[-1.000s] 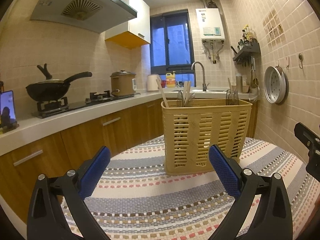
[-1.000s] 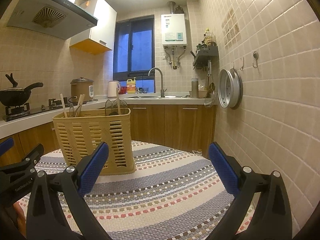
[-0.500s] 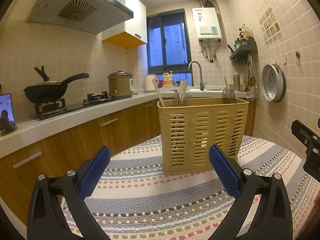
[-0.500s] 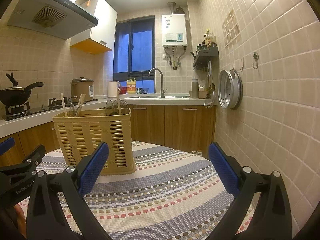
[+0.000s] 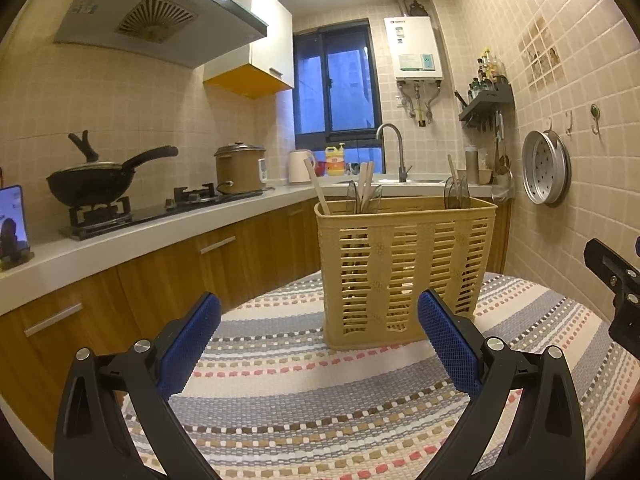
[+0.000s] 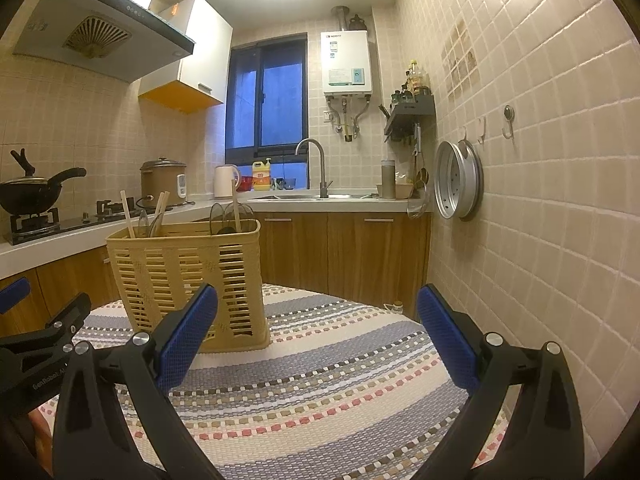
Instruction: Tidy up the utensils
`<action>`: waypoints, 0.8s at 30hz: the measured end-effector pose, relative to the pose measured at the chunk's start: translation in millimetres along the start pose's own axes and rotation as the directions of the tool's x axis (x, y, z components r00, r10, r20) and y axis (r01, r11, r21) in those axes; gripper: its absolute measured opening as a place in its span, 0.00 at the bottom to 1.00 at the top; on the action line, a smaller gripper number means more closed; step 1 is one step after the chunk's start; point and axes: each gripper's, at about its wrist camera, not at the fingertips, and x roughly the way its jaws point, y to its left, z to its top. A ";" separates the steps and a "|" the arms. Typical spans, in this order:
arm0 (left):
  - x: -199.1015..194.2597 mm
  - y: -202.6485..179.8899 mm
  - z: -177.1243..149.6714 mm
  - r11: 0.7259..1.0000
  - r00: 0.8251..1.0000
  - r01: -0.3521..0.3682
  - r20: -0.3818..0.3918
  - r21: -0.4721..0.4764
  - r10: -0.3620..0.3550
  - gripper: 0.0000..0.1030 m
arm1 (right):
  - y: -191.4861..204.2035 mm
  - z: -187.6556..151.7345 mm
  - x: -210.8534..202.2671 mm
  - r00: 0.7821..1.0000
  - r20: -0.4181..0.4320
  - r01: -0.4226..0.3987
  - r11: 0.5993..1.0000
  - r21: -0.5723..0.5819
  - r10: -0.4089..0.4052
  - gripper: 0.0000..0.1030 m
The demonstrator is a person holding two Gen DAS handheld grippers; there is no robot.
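On the striped woven mat (image 5: pixel 304 408) we list one tan slotted basket (image 5: pixel 404 264), standing upright, holding wooden chopsticks (image 5: pixel 318 192) and dark translucent spoons (image 5: pixel 456 192) that rise above its rim in two clusters, one at each end; which compartment each sits in we cannot tell. Behind it: white counter (image 5: pixel 132 236) over wooden cabinets; black wok (image 5: pixel 92 184) on the gas hob; brown rice cooker (image 5: pixel 240 168); white kettle (image 5: pixel 300 166); yellow detergent bottle (image 5: pixel 336 160); tap (image 5: pixel 394 148) at the sink; water heater (image 5: pixel 414 48) beside the dark window; perforated metal tray (image 5: pixel 546 172) hanging on the tiled wall; phone (image 5: pixel 12 220) propped at the counter's left end. Nothing lies on the mat between basket and grippers. Our left gripper (image 5: pixel 320 344) is spread wide and carries nothing, the basket straight ahead, framed between its blue pads (image 5: pixel 188 348) and apart from them; our right gripper (image 6: pixel 318 340) is equally wide and bare, the basket ahead to its left, partly behind its left pad (image 6: pixel 186 344).
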 end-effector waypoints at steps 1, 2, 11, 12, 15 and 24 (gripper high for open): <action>-0.9 -0.9 0.3 1.000 1.000 0.003 0.004 0.002 -0.003 0.93 | 0.3 0.0 -0.3 1.000 0.002 0.000 1.000 -0.003 0.000 0.93; -1.1 -0.5 0.0 1.000 1.000 0.005 0.006 0.005 -0.005 0.93 | 0.9 0.0 -0.6 1.000 0.003 0.000 1.000 -0.006 0.000 0.93; -9.4 6.5 3.7 1.000 0.998 0.003 0.058 -0.021 -0.002 0.93 | 1.3 -0.4 -0.6 1.000 0.007 -0.001 1.000 -0.010 0.001 0.93; -10.4 8.4 4.2 0.999 0.998 -0.001 0.064 -0.033 0.003 0.93 | 1.1 -0.3 -0.6 1.000 0.008 -0.001 1.000 -0.008 0.001 0.93; -9.1 14.6 6.5 0.998 0.998 -0.003 0.064 -0.061 0.007 0.93 | 1.1 -0.8 0.1 1.000 0.006 -0.003 1.000 -0.008 0.003 0.93; -4.2 25.3 7.4 0.994 0.999 -0.005 0.047 -0.106 0.010 0.93 | 3.5 -2.4 0.9 1.000 0.003 -0.007 1.000 -0.025 0.007 0.93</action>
